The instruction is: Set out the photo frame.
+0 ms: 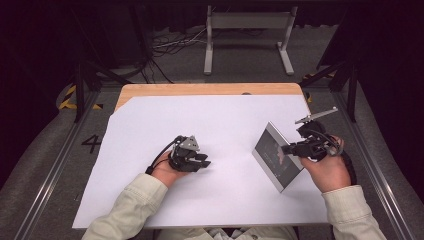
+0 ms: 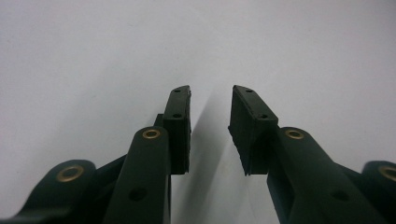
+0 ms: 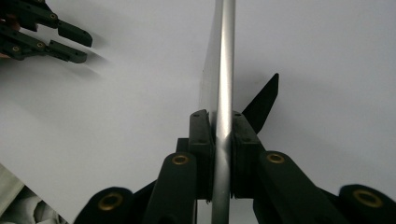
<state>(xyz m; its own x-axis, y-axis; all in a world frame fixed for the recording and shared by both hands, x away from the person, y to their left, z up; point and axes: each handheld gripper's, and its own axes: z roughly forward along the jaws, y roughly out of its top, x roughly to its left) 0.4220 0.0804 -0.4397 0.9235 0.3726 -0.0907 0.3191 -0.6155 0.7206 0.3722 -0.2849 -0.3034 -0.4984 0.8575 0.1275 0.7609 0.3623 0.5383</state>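
A silver-edged picture frame (image 1: pixel 276 155) with a dark face stands tilted on the white sheet (image 1: pixel 210 115) at the right. My right gripper (image 1: pixel 289 148) is shut on its right edge. In the right gripper view the frame's thin silver edge (image 3: pixel 227 56) runs up between the jaws of the right gripper (image 3: pixel 221 140), both pads pressing on it, and a black back stand (image 3: pixel 264 100) sticks out behind. My left gripper (image 1: pixel 205 161) rests low over the sheet near the middle, apart from the frame. The left gripper (image 2: pixel 211 126) is open, with nothing between its pads.
The white sheet covers most of a wooden table (image 1: pixel 200 89), whose far edge shows bare. A grey metal stand (image 1: pixel 248 22) and cables lie on the floor beyond. The left gripper (image 3: pixel 70 42) shows at the upper left of the right gripper view.
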